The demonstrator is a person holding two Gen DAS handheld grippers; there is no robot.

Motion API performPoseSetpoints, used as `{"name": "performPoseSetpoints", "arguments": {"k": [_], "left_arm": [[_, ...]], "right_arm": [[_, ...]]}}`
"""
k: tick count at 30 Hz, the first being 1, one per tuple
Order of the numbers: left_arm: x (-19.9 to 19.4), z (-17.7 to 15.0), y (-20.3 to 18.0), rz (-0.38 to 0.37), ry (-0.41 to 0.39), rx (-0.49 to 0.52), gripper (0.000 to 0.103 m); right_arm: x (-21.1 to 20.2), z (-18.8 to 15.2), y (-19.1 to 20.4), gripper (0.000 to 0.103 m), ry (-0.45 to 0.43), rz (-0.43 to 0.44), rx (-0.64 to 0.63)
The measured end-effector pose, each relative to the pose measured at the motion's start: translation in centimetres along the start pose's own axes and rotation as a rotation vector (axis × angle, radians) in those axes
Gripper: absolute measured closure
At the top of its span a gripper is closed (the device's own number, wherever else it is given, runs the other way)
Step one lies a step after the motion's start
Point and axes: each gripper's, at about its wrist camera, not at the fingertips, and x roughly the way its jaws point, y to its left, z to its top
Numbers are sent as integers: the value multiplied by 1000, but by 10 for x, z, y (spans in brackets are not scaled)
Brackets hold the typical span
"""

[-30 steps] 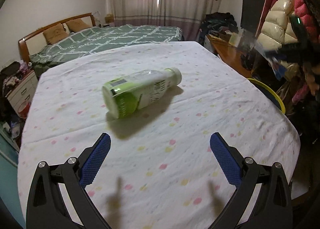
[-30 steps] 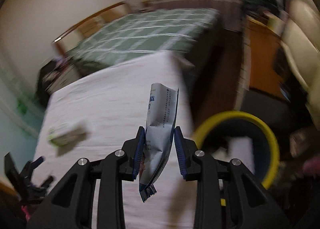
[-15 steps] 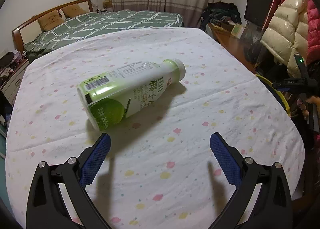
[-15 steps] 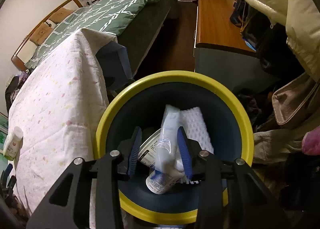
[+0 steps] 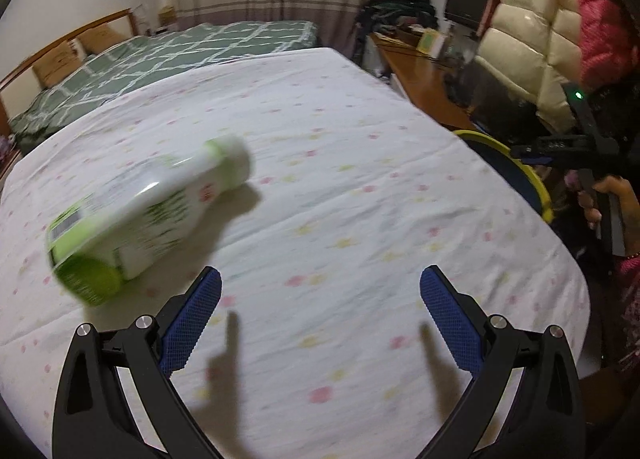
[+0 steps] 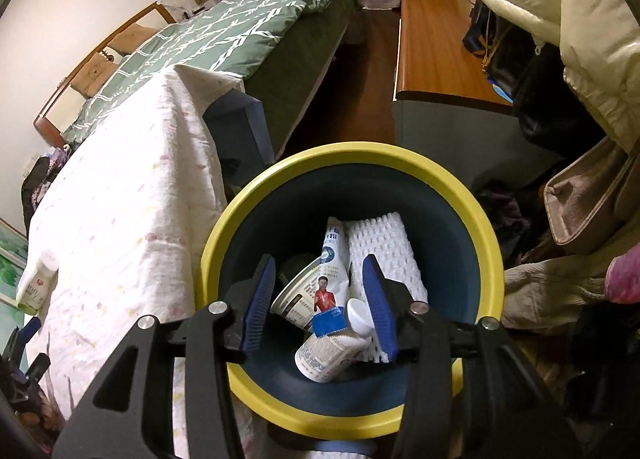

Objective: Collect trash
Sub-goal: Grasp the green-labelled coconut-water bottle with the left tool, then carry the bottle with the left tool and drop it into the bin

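A cloth-covered table with one bottle on it

We see a table draped in a white cloth dotted with small pink and yellow spots (image 5: 360,187), its wrinkled surface bare except for a green-and-white plastic drink bottle (image 5: 148,215) lying on its side, white cap pointing toward the far end. From the right wrist view we find the same cloth (image 6: 120,219) hanging over the table's edge, with the bottle (image 6: 38,283) near the far left side, and the yellow-rimmed dark blue bin (image 6: 490,243) standing just beside the table.
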Motion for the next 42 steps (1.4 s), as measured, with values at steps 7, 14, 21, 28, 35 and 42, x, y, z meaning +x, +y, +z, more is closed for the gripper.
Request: {"name": "performPoseSetpoints", "arguments": {"k": [7, 14, 21, 28, 35, 42], "left_arm": [[-26, 18, 4, 23, -31, 46, 5], [-36, 54, 50, 139, -18, 160, 5], [1, 62, 92, 78, 100, 284, 5], [27, 61, 97, -20, 163, 330, 23], [32, 51, 86, -55, 204, 293, 51], [34, 56, 39, 23, 163, 259, 51]], "right_arm": [[-4, -2, -3, 56, -4, 11, 1], [1, -3, -1, 56, 1, 26, 5], [1, -1, 0, 56, 2, 30, 12], [0, 0, -2, 56, 4, 28, 19], [-5, -5, -6, 56, -4, 60, 18], [-17, -20, -13, 56, -14, 96, 18]]}}
